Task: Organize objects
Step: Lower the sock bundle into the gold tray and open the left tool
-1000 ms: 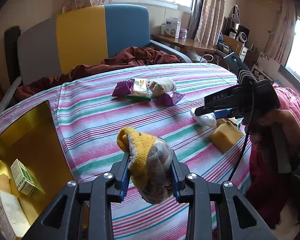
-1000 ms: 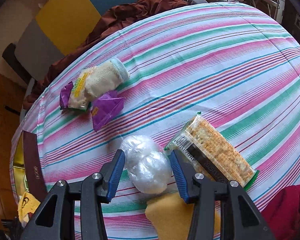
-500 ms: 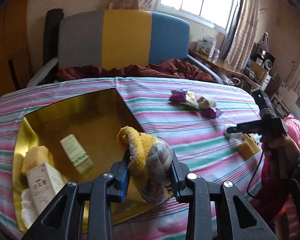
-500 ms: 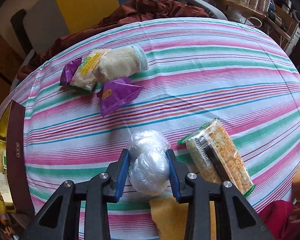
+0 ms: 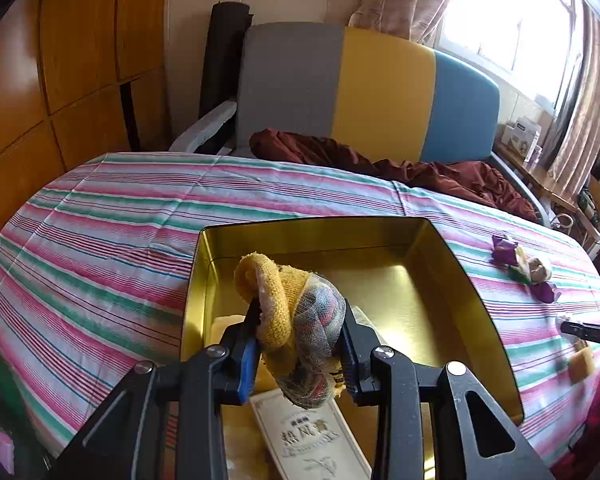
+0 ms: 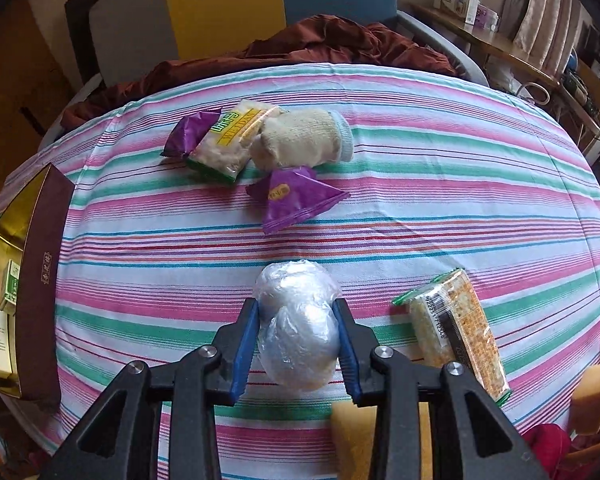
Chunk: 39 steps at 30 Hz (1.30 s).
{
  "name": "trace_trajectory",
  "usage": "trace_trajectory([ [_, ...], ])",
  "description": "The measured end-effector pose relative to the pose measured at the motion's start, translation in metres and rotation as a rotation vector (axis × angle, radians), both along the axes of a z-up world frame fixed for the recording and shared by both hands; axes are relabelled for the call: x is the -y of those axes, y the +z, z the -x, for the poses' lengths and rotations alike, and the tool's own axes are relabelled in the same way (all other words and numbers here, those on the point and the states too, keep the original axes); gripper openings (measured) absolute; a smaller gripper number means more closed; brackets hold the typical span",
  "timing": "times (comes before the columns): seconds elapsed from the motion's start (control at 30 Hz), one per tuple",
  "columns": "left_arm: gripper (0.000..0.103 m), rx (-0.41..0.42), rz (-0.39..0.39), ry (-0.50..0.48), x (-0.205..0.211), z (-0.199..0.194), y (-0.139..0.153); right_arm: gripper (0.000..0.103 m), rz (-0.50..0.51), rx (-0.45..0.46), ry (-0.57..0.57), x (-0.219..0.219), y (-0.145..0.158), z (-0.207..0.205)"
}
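Left tongs point(image 5: 300, 336) grip a rolled yellow sock point(image 5: 296, 320) directly above the open gold tin point(image 5: 484, 320), whose bare floor stretches toward 12 o'clock, a white box point(image 5: 312, 436) lying at 6. The release looks like a straight drop, and this hand is the nearer to the tin. Right tongs point(image 6: 296, 340) are clamped on a plastic-wrapped ball point(image 6: 298, 328) at the striped tabletop point(image 6: 460, 200); from there the tin point(image 6: 40, 256) sits at 9 o'clock, snack packets point(image 6: 228, 140) and a cream sock point(image 6: 304, 140) at 12.
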<state>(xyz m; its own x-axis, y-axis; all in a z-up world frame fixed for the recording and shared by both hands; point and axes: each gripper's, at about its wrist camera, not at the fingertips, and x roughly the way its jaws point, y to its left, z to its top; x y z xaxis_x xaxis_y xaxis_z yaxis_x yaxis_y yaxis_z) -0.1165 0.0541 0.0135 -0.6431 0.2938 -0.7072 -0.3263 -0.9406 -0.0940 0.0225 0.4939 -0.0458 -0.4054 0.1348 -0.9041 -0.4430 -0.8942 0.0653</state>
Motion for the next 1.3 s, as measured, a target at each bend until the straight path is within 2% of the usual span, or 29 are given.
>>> trace_trajectory([
  [0.47,0.035,0.039,0.068,0.012,0.004,0.053,-0.02,0.036,-0.069,0.02,0.123,0.029,-0.002,0.01],
  [0.77,0.037,0.105,0.114,0.021,-0.003,0.091,-0.046,0.036,-0.073,0.028,0.117,0.027,-0.004,0.01],
  [0.9,0.047,0.139,0.136,0.026,-0.008,0.102,-0.059,0.036,-0.076,0.033,0.113,0.026,-0.005,0.01],
  [1.0,0.05,0.142,0.135,0.036,-0.007,0.102,-0.063,0.036,-0.075,0.033,0.108,0.025,-0.005,0.01],
  [1.17,0.061,0.103,0.109,0.046,-0.001,0.088,-0.052,0.036,-0.077,0.035,0.106,0.026,-0.005,0.01],
  [1.23,0.069,0.072,0.109,0.055,0.003,0.08,-0.045,0.036,-0.082,0.039,0.105,0.026,-0.005,0.01],
  [1.3,0.069,0.049,0.092,0.069,0.009,0.07,-0.035,0.036,-0.085,0.034,0.1,0.026,-0.004,0.01],
])
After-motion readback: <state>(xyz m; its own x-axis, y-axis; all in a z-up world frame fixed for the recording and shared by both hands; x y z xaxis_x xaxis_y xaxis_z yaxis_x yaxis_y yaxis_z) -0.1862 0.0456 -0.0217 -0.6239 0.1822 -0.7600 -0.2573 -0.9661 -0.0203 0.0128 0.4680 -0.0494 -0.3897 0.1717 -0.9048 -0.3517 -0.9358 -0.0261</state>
